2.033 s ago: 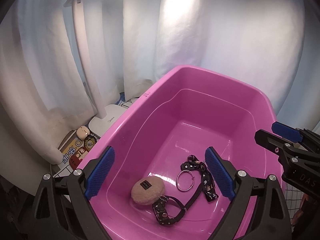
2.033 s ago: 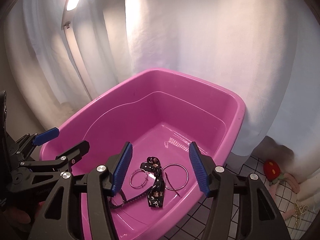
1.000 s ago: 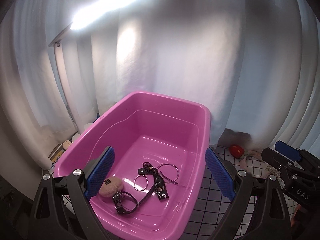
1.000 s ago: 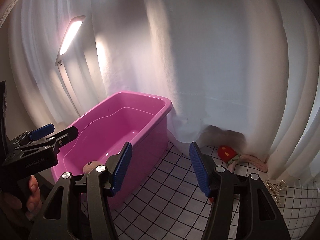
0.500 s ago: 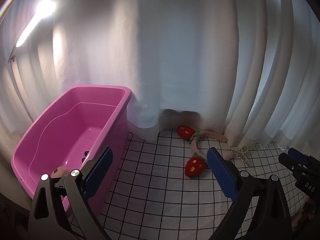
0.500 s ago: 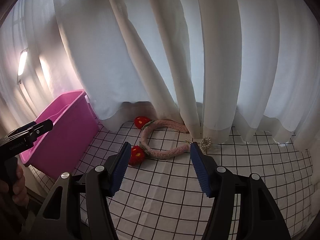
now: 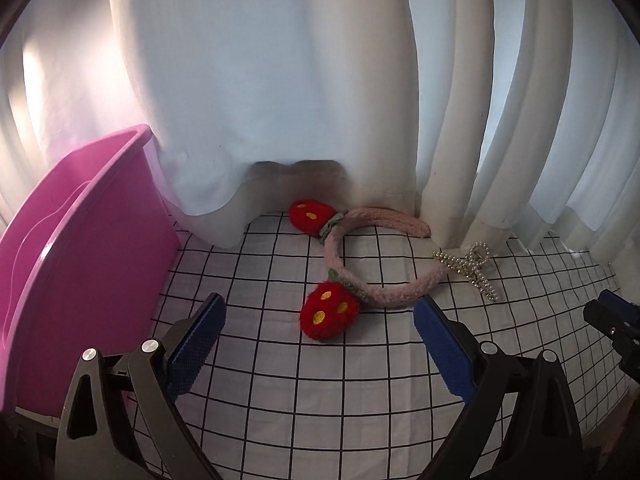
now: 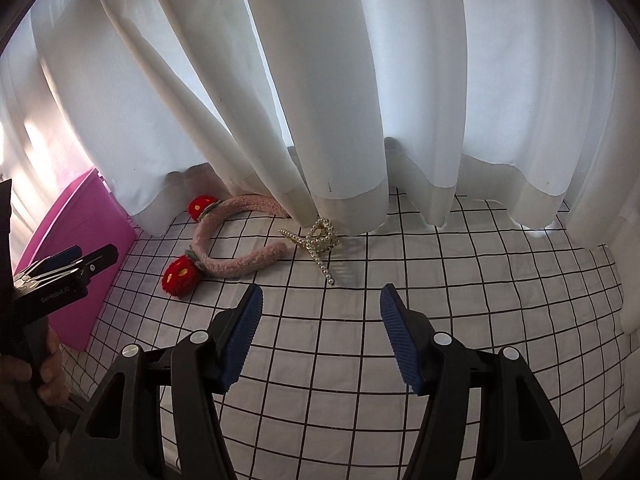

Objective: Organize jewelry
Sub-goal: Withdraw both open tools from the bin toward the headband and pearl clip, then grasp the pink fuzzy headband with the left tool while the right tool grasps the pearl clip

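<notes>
A pink fuzzy headband (image 7: 400, 292) with two red strawberry ends lies on the checked cloth, also in the right wrist view (image 8: 236, 266). A pearl hair claw (image 7: 470, 266) lies to its right against the curtain hem, also in the right wrist view (image 8: 318, 242). My left gripper (image 7: 320, 340) is open and empty, just in front of the near strawberry. My right gripper (image 8: 320, 328) is open and empty, in front of the claw. The pink bin (image 7: 72, 248) stands at the left; its inside is hidden.
White curtains (image 8: 340, 80) hang along the back and drape onto the cloth. The white cloth with a black grid (image 8: 480, 280) covers the table. The bin's side shows at the left in the right wrist view (image 8: 76, 240).
Both grippers have swung right, away from over the bin, and moved down toward the headband and the hair claw. Both stayed open.
</notes>
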Motion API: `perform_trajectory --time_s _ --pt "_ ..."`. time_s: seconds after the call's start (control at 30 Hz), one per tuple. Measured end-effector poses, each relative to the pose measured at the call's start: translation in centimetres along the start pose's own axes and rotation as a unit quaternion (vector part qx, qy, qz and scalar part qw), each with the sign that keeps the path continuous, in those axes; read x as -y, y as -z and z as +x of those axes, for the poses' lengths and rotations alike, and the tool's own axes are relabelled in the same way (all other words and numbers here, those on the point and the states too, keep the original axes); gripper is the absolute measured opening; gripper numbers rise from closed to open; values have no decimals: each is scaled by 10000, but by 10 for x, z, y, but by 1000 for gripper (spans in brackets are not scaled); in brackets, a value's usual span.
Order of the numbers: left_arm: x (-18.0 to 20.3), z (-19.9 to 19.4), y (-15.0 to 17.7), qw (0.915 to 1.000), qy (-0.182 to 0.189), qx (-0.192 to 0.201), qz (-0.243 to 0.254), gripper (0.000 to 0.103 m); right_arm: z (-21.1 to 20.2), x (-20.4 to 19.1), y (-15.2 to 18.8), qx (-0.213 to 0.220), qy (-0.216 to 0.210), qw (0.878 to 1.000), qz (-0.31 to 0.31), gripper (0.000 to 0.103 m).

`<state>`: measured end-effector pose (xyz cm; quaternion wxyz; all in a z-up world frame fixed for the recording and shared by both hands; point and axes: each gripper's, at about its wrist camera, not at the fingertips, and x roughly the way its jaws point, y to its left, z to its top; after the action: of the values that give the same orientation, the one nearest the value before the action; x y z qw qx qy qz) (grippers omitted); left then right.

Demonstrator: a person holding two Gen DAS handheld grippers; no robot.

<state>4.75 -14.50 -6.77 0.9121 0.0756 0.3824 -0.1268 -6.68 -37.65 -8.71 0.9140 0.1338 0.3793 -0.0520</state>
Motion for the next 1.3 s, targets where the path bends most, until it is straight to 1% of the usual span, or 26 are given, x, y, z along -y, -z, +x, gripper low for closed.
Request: perform_trajectory --time_s 0.17,0.3,0.53,0.63,0.83,0.97,1.13,1.27,1.3 --pt "5 38 -10 9999 -107 -77 -14 93 39 -1 -7 -169 -122 9997 -125 59" --pt "6 68 -18 9995 -213 -224 -25 93 67 -2 -16 -250 -154 9994 -174 59" --pt "0 119 -25 9979 -245 -559 -212 93 109 -7 -24 -441 -68 9986 -295 59" --pt "0 140 -27 9972 -322 -663 -157 93 124 -8 -26 -524 -31 9981 -324 59" --pt "2 168 -26 9959 -383 -815 -56 93 150 -12 -25 -564 140 9973 -460 59" --pt "2 180 -24 9953 -384 -889 -66 93 164 -14 -25 -651 370 9951 -640 59" --pt "-1 194 -27 9940 -438 -996 -123 93 180 -13 -23 -773 483 9933 -713 59" --pt "-5 207 -30 9932 -391 -1094 -115 94 190 -15 -22 -837 632 9906 -873 59" --pt "-6 209 -31 9934 -373 -1071 -154 94 190 -15 -23 -783 630 9911 -871 59"
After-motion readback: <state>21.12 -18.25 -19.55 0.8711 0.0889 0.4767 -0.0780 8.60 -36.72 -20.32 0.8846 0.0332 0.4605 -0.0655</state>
